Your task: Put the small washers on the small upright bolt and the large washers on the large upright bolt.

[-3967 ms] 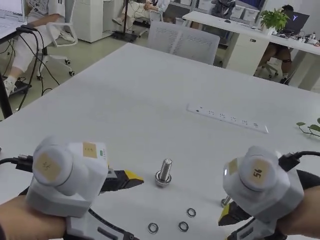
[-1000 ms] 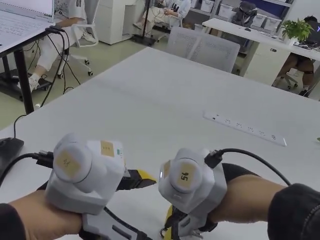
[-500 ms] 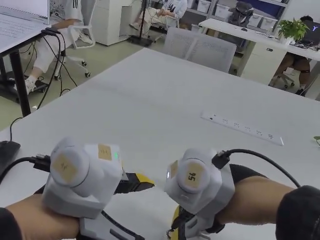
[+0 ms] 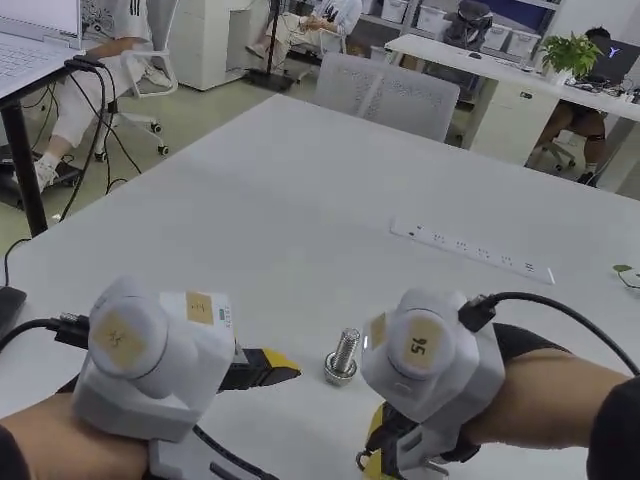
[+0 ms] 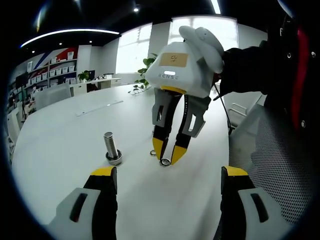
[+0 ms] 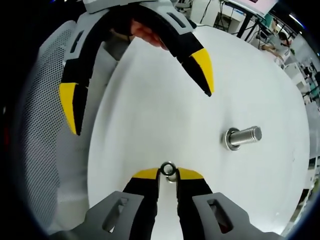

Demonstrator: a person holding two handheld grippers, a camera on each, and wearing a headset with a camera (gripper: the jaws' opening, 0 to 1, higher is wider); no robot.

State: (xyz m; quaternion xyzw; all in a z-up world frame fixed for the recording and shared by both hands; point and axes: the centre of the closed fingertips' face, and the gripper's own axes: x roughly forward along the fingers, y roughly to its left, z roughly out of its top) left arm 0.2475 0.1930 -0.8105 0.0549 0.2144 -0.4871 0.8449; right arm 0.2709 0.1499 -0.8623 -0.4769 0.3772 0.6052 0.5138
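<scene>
A large steel bolt stands upright on the white table, with a washer round its base. My right gripper points down at the table just right of the bolt, shut on a small washer at its yellow tips. In the left gripper view that same washer sits at the table surface and a second washer lies right behind it. My left gripper is open wide, a little left of the bolt, aimed at the right gripper. One yellow tip of the left gripper reaches towards the bolt.
A white power strip lies further back on the table. A mesh chair stands at the far edge. Desks with seated people and a plant are beyond. The table's near edge lies just below my hands.
Since four seconds ago my right gripper has come in from the right to where the loose washers lay and is now shut on one. The left gripper has hardly moved; the head camera has shifted.
</scene>
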